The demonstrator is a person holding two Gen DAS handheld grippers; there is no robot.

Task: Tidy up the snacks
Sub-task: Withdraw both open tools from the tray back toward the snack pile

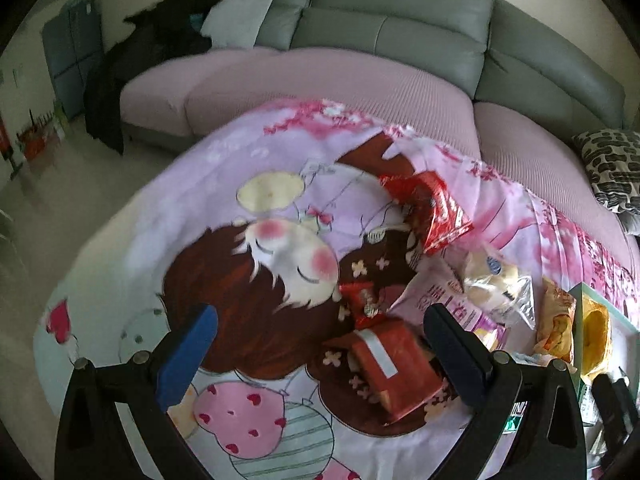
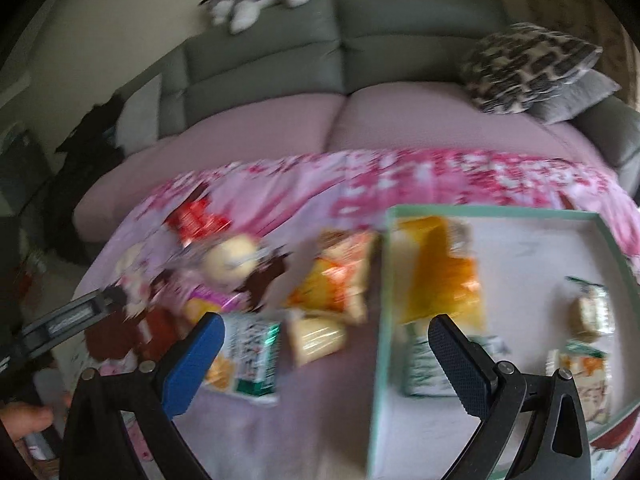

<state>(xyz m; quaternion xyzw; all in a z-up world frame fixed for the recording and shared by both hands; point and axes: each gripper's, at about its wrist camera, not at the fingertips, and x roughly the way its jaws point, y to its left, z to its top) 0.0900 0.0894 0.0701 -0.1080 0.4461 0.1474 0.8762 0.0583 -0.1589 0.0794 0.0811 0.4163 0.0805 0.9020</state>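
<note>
Item: red snack packet [image 1: 394, 370], lying flat on the cartoon-print cloth [image 1: 248, 240] over the tabletop, between the fingers of the left gripper [image 1: 320, 356]; jaws apart, holding nothing. Right gripper [image 2: 326, 354]: jaws apart, empty, above the mint-rimmed tray [image 2: 472, 211]. Handling, by judgement: light, crinkly, slippery film, crushable contents. Take hold across the packet's short width.

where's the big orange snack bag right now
In the right wrist view the orange snack bag lies inside the green-rimmed box, against its left wall, just beyond the open right gripper.
</note>
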